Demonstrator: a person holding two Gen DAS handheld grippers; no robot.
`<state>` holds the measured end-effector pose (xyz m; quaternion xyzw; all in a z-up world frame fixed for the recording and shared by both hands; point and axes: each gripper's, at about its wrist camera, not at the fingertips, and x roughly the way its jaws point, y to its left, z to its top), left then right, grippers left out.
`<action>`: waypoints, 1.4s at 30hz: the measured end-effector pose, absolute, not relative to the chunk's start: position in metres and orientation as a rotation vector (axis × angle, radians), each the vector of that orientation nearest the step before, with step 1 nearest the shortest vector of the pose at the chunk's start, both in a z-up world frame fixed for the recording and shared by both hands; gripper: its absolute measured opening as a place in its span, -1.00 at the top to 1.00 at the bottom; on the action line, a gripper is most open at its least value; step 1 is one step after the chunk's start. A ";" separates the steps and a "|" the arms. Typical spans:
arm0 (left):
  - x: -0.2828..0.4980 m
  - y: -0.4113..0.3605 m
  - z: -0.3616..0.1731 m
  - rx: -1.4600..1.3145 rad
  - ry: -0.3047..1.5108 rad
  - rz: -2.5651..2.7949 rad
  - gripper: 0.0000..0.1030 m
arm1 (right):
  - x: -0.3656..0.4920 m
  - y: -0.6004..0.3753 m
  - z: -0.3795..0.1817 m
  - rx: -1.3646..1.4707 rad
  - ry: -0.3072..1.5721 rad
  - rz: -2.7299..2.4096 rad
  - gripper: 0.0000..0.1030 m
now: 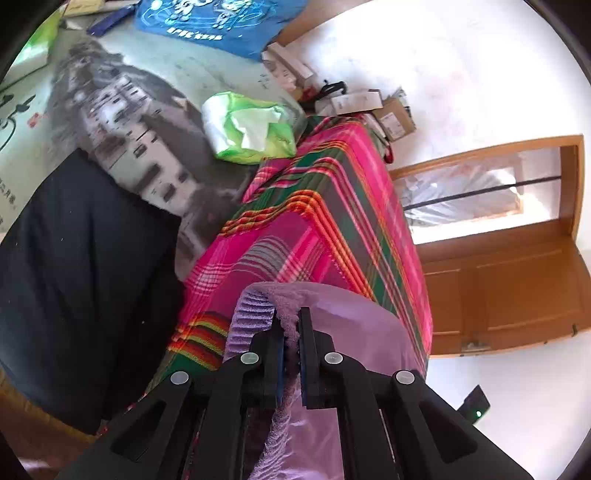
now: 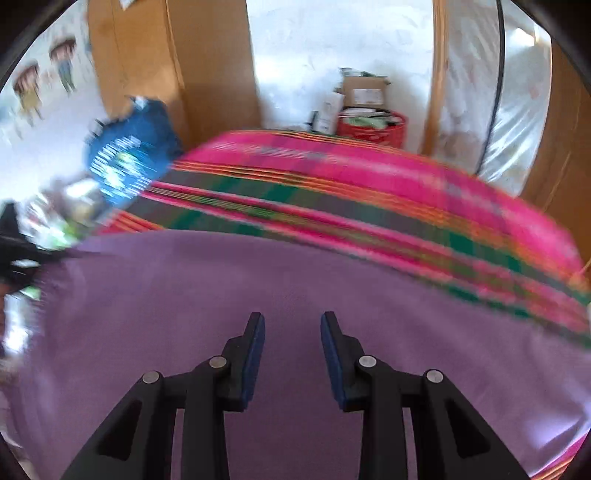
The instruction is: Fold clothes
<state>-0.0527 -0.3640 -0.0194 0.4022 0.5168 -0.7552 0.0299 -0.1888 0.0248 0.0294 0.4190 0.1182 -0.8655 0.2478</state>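
A lilac towel-like cloth (image 1: 354, 314) lies on a pink, green and orange plaid blanket (image 1: 332, 206). My left gripper (image 1: 290, 314) is shut on a ridged edge of the lilac cloth, which bunches up between its blue pads. In the right wrist view the same lilac cloth (image 2: 221, 280) spreads wide and flat over the plaid blanket (image 2: 351, 199). My right gripper (image 2: 291, 319) hovers over the cloth with its jaws apart and nothing between them. That view is blurred by motion.
A dark garment (image 1: 81, 266) lies left of the blanket on a printed grey sheet (image 1: 125, 110). A green-white bag (image 1: 251, 129) and a blue printed bag (image 1: 218, 22) sit farther back. Cardboard boxes (image 1: 369, 103) crowd the corner; a wooden door (image 1: 509, 280) stands right. A red bin (image 2: 373, 125) stands beyond the blanket.
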 end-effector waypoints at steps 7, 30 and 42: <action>-0.055 -0.364 -0.027 1.265 1.611 -2.291 0.88 | -0.241 0.026 0.019 1.136 0.419 -2.357 0.26; -0.062 -0.360 -0.023 1.291 1.541 -2.263 0.88 | -0.245 0.013 0.018 1.097 0.458 -2.248 0.88; -0.057 -0.358 -0.016 1.294 1.498 -2.262 0.81 | -0.251 0.030 0.017 1.150 0.353 -2.313 0.97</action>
